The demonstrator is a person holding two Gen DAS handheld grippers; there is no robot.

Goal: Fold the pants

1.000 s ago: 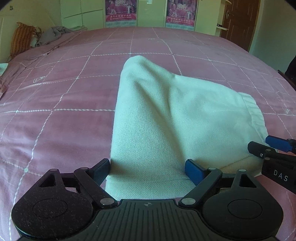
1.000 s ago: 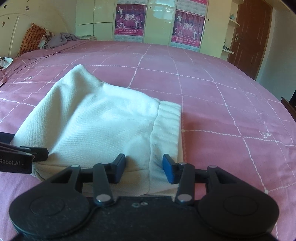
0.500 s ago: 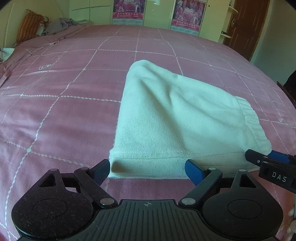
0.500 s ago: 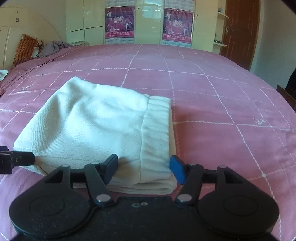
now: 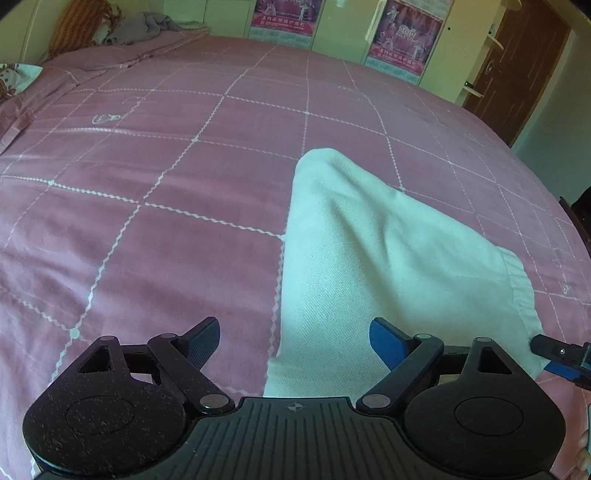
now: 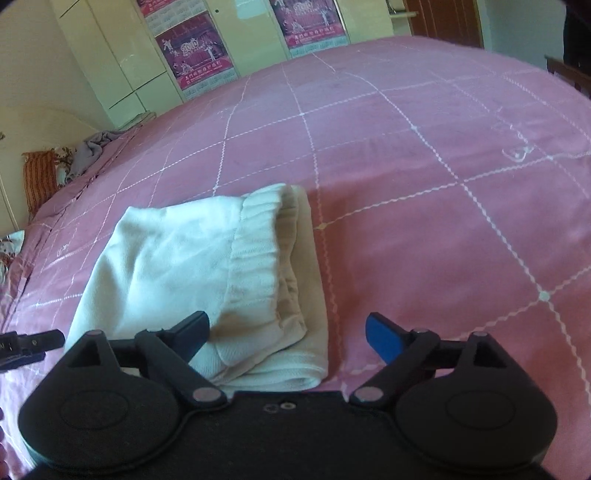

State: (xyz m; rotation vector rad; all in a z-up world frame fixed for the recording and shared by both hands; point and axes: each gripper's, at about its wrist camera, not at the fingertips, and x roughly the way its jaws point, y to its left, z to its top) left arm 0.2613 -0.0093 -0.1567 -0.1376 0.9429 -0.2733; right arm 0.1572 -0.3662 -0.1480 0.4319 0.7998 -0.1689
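Observation:
The white pants (image 5: 388, 266) lie folded in a compact bundle on the pink bed, with the ribbed waistband (image 6: 258, 251) on the bundle's right side. In the left wrist view my left gripper (image 5: 293, 338) is open, its jaws spread over the bundle's near left edge and holding nothing. In the right wrist view my right gripper (image 6: 286, 334) is open above the bundle's near right corner, empty. The tip of the right gripper (image 5: 561, 354) shows at the right edge of the left wrist view, and the left gripper (image 6: 26, 345) shows at the left edge of the right wrist view.
The pink checked bedspread (image 5: 184, 206) stretches all around. An orange pillow (image 5: 77, 29) and a grey garment (image 5: 144, 27) lie at the far left end. Cabinets with posters (image 6: 192, 51) and a brown door (image 5: 517, 66) stand beyond the bed.
Both grippers have risen and drawn back from the bundle and swung apart, the left one leftward, the right one rightward and tilted. The pants lie still.

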